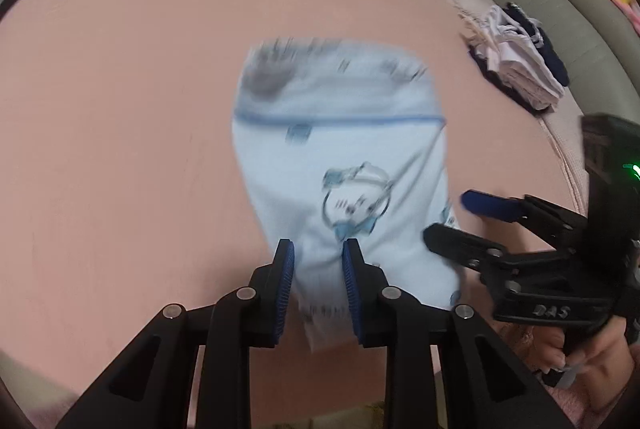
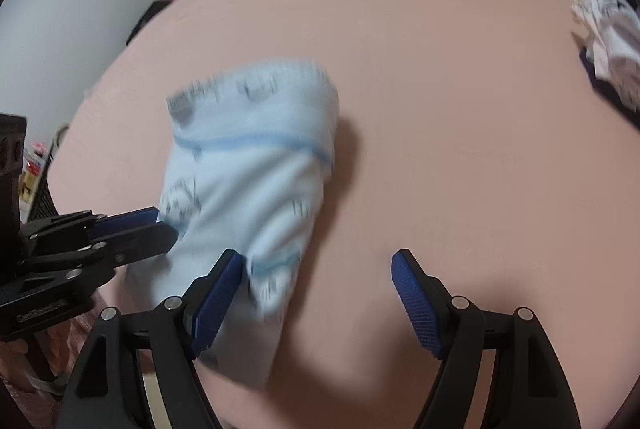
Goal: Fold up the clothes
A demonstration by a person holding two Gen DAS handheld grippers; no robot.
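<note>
Left tool point(image 1: 318, 249) pinched on pale blue printed garment point(image 1: 340, 157); right tool point(image 2: 318, 261) wide apart, empty, beside it.

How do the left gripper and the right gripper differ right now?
The left gripper has its jaws closed in on the near end of the light blue garment, cloth bunched between them; the right gripper has its jaws spread wide with only the pink bed sheet in the gap. The garment passes between the left gripper's pads, but merely lies against one pad of the right gripper. Both have black frames and blue ribbed pads.
</note>
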